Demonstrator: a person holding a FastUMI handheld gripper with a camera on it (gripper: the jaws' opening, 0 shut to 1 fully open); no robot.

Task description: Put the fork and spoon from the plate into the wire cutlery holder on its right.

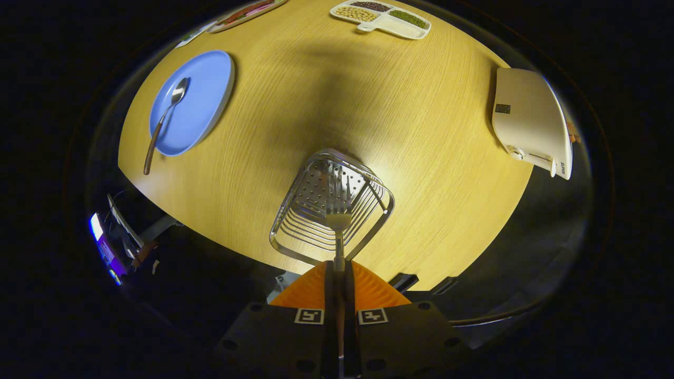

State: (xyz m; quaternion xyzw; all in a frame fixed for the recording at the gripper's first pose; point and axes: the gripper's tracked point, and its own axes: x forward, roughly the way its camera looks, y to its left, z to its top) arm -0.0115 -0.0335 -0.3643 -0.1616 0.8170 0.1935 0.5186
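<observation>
Now I take the wooden table (421, 121) first: it gives me wide bare room beyond the wire cutlery holder (331, 208), but its near edge runs just under the holder, so I judge any sideways swing risks dragging the basket off. Well beyond the holder to its left lies the blue plate (210, 89), the spoon (166, 118) on it with its handle overhanging the rim. To the holder's right sits a white appliance (532, 118), well apart; a divided snack tray (382, 18) lies far beyond it. My gripper (339, 266) is clenched on the fork (338, 218), tines forward, poised over the holder's mouth. I should lower it straight, keep the tines off the wire rim, and release only once it is well inside.
</observation>
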